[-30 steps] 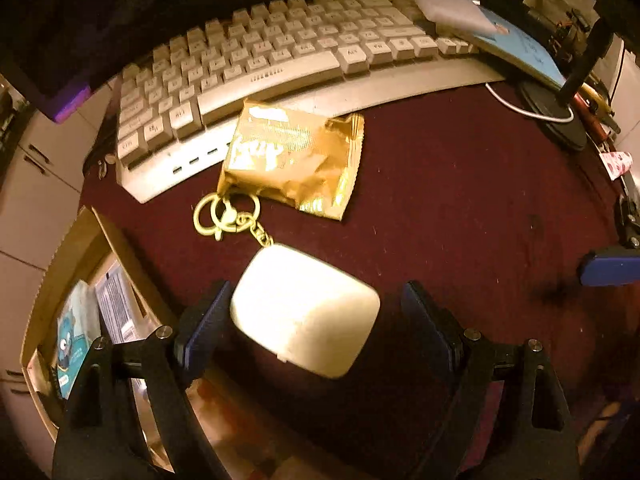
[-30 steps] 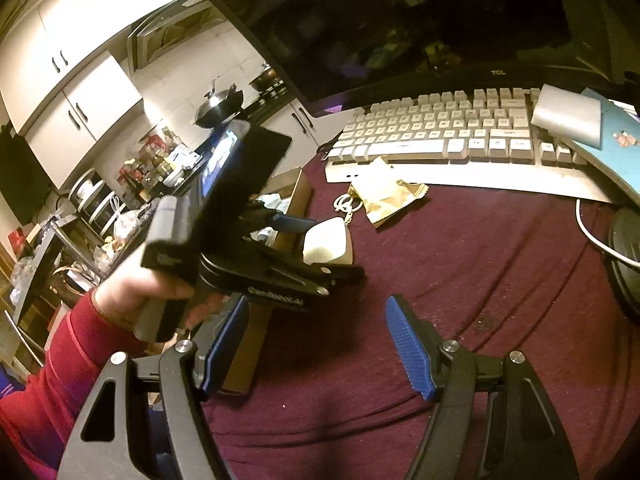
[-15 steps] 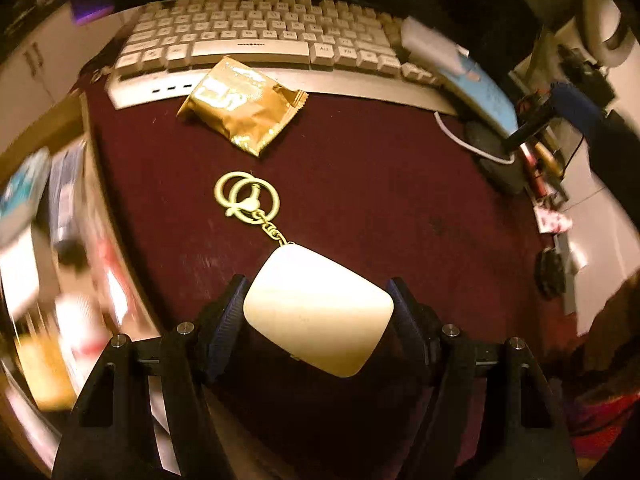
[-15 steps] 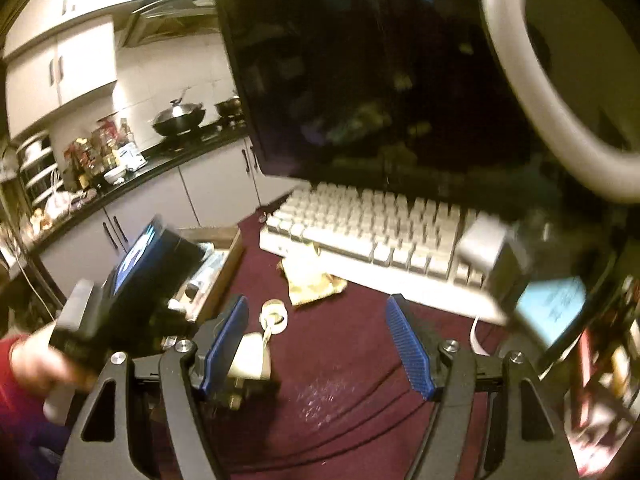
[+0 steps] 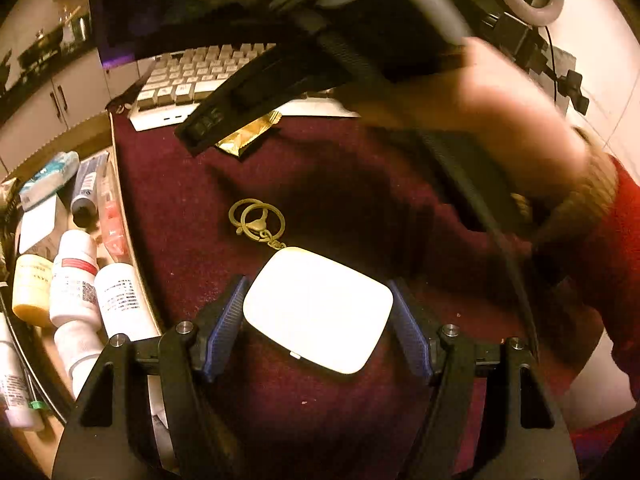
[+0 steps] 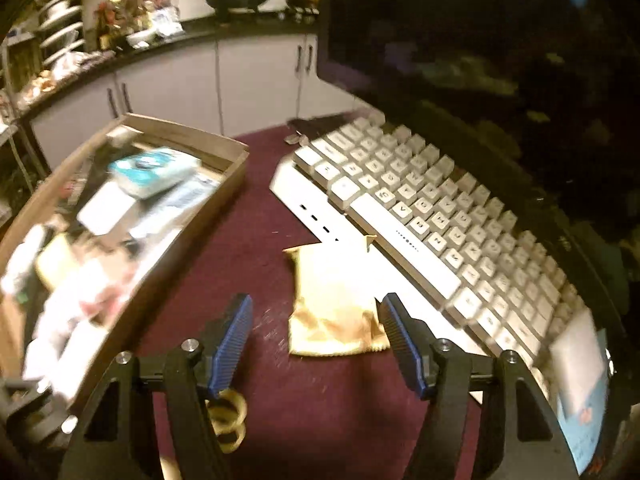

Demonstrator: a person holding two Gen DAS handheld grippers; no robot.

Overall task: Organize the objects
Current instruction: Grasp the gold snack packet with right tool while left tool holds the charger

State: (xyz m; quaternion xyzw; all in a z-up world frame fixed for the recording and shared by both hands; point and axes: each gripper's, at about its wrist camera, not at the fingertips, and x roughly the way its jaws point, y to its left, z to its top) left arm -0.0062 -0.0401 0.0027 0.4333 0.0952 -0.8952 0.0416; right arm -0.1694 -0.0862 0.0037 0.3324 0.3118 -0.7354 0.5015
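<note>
My left gripper is shut on a white rounded case; both blue pads touch its sides. A gold keyring hangs from the case by a short chain and lies on the dark red cloth. My right gripper is open, its fingers on either side of a gold foil packet that lies by the keyboard. The packet also shows in the left wrist view, partly hidden by the right gripper's body. The keyring shows low in the right wrist view.
A white keyboard lies under a dark monitor. A cardboard tray at the table's left edge holds bottles, tubes and packs. The person's right hand and red sleeve fill the right of the left wrist view.
My left gripper stayed shut on the white case and drew it back toward the tray side. My right gripper swung down over the gold packet, which now lies between its open fingers.
</note>
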